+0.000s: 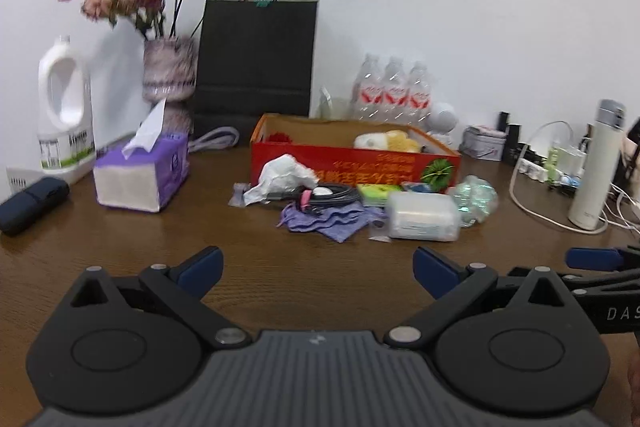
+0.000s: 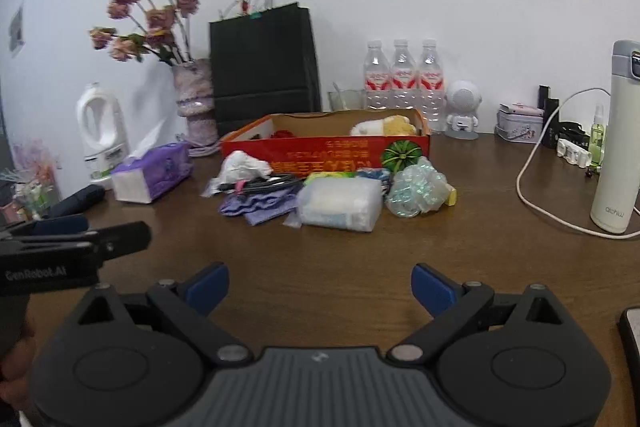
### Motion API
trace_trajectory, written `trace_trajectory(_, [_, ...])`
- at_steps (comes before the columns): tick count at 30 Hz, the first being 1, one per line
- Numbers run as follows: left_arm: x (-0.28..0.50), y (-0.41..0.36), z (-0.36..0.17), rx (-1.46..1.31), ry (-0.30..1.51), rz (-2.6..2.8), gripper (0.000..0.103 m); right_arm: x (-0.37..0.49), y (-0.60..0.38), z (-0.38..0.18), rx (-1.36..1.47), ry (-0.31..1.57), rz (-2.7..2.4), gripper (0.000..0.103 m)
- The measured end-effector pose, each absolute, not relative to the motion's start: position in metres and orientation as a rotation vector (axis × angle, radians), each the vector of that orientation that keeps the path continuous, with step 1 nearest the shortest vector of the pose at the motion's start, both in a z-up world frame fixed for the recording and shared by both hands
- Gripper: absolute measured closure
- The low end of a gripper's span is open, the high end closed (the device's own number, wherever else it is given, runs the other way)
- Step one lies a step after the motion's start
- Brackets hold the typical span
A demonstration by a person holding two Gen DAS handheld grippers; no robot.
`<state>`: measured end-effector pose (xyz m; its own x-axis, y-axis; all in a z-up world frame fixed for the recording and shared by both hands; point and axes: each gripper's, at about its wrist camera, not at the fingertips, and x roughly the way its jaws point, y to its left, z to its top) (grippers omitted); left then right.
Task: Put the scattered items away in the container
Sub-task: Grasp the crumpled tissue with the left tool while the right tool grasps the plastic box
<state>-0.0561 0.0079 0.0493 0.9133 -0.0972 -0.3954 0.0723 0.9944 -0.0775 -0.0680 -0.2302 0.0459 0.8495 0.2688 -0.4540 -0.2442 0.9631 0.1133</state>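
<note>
A red cardboard box stands mid-table with a yellow-white plush toy and a red item inside. In front of it lie a crumpled white bag, a black cable, a purple cloth, a clear plastic packet and a shiny green wrapper ball. My left gripper is open and empty, short of the pile. My right gripper is open and empty too.
A purple tissue pack, white detergent jug, flower vase and black paper bag stand at the left and back. Water bottles, a white flask and white cables are on the right.
</note>
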Motion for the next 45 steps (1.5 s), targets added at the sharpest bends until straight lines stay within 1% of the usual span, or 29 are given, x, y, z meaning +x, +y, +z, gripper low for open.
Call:
trace_trajectory(3, [-0.026,0.018,0.055,-0.043,0.396,-0.122,0.0,-0.041,-0.227,0.044,0.055,0.523,0.243,0.005])
trace_trajectory(6, [0.036,0.03,0.066,0.034,0.363,-0.169,0.0,-0.011,-0.218,0.042,0.024,0.531,0.269,0.005])
trace_trajectory(8, [0.081,0.033,0.066,0.093,0.391,-0.194,0.0,0.01,-0.207,0.04,-0.01,0.54,0.27,0.005])
trace_trajectory(10, [0.128,0.033,0.057,0.18,0.461,-0.161,0.004,0.034,-0.197,0.038,-0.031,0.541,0.261,0.005])
trace_trajectory(11, [0.146,0.032,0.052,0.196,0.499,-0.158,0.008,0.046,-0.193,0.035,-0.036,0.54,0.258,0.005])
trace_trajectory(12, [0.161,0.034,0.047,0.194,0.526,-0.162,0.015,0.055,-0.191,0.032,-0.038,0.538,0.255,0.005])
trace_trajectory(13, [0.175,0.036,0.041,0.173,0.549,-0.165,0.017,0.066,-0.188,0.028,-0.039,0.543,0.245,0.005])
trace_trajectory(15, [0.194,0.04,0.031,0.129,0.592,-0.192,0.028,0.083,-0.185,0.024,-0.033,0.571,0.227,0.005])
trace_trajectory(16, [0.199,0.042,0.028,0.11,0.61,-0.206,0.03,0.09,-0.184,0.022,-0.018,0.583,0.216,0.005])
trace_trajectory(17, [0.203,0.043,0.025,0.093,0.629,-0.214,0.039,0.095,-0.182,0.022,-0.01,0.589,0.218,0.005])
trace_trajectory(18, [0.206,0.044,0.021,0.079,0.645,-0.218,0.059,0.1,-0.18,0.021,-0.011,0.594,0.221,0.005])
trace_trajectory(19, [0.207,0.045,0.02,0.077,0.653,-0.223,0.068,0.105,-0.176,0.019,-0.02,0.602,0.215,0.005])
trace_trajectory(20, [0.207,0.045,0.019,0.077,0.655,-0.221,0.076,0.108,-0.173,0.018,-0.027,0.607,0.206,0.005])
trace_trajectory(21, [0.208,0.045,0.019,0.077,0.652,-0.211,0.079,0.112,-0.171,0.017,-0.03,0.608,0.195,0.005])
trace_trajectory(22, [0.205,0.045,0.02,0.077,0.649,-0.204,0.079,0.114,-0.171,0.015,-0.028,0.61,0.185,0.008])
trace_trajectory(23, [0.201,0.045,0.022,0.074,0.641,-0.204,0.081,0.117,-0.172,0.014,-0.022,0.616,0.182,0.016])
trace_trajectory(29, [0.157,0.041,0.063,0.095,0.537,-0.203,0.081,0.11,-0.187,0.016,0.057,0.629,0.194,0.018])
trace_trajectory(33, [0.092,0.038,0.082,0.062,0.496,-0.206,0.081,0.074,-0.195,0.034,0.047,0.585,0.225,0.018])
trace_trajectory(36, [0.018,0.027,0.066,0.052,0.484,-0.244,0.081,0.026,-0.206,0.046,0.04,0.554,0.27,0.018])
trace_trajectory(39, [-0.044,0.011,0.048,0.074,0.49,-0.225,0.081,-0.017,-0.216,0.046,0.046,0.565,0.285,0.018])
trace_trajectory(42, [-0.076,0.001,0.034,0.031,0.543,-0.244,0.08,-0.049,-0.22,0.04,0.03,0.599,0.292,0.018])
trace_trajectory(44, [-0.09,-0.006,0.026,0.051,0.563,-0.24,0.079,-0.065,-0.219,0.036,0.009,0.605,0.304,0.018])
trace_trajectory(45, [-0.095,-0.01,0.024,0.075,0.568,-0.227,0.074,-0.071,-0.219,0.034,0.0,0.603,0.311,0.018])
